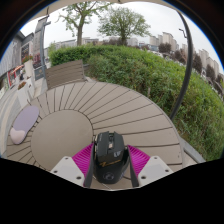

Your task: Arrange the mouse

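Gripper [110, 163] looks clamped on the black mouse [110, 152], both pink pads [82, 158] snug against its sides (barely open). Beyond sits the round mat [60, 135] on the slatted table [130, 110]. Curved shell could squirt out if the squeeze slackens.

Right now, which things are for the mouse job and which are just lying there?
For the job:
mouse, between the fingers
gripper
round mat

Just lying about:
wooden table
pale pad beside the round mat
bench
hedge

Black mouse [110, 155] on slatted wooden table, between magenta pads.
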The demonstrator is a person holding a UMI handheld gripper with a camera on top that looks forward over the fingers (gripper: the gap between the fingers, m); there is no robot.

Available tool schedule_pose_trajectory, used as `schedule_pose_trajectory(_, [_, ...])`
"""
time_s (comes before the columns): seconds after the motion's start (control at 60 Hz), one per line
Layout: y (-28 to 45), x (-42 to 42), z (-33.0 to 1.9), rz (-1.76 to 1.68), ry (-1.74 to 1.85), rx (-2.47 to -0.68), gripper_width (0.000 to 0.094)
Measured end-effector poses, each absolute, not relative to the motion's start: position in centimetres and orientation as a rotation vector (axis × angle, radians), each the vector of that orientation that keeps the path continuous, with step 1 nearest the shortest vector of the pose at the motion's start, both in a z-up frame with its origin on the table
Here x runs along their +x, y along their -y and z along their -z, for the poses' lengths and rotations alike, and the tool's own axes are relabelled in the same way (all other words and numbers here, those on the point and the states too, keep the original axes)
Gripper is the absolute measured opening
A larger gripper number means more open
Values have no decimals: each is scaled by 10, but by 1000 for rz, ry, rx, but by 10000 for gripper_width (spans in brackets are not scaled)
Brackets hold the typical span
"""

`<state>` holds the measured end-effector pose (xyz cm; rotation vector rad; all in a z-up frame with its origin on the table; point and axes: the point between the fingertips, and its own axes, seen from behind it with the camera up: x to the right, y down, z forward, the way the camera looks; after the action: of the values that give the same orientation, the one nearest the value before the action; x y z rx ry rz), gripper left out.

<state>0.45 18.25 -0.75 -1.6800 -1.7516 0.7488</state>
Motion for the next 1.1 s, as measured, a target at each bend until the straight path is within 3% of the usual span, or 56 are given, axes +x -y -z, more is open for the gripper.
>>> schedule_pose_trajectory(0.2, [-157, 2, -58, -761, 1719, -1722, 544])
schedule_pose_trajectory(0.333, [-81, -12, -115, -817, 1749, -1660, 543])
schedule_pose_trajectory(0.45, [16, -30, -143, -869, 1784, -1595, 542])
schedule_pose_trajectory(0.617, [149, -54, -113, -845, 1849, -1559, 543])
schedule_pose_trajectory(0.767, [225, -75, -39, -756, 1918, -1533, 544])
schedule_pose_trajectory(0.883, [248, -80, 21, -683, 1970, -1580, 616])
schedule_pose_trajectory(0.967, [245, -83, 14, -649, 1920, -1580, 676])
schedule_pose_trajectory(1.05, [236, -81, -5, -592, 1900, -1554, 867])
schedule_pose_trajectory(1.1, [227, -74, -29, -564, 1875, -1552, 850])
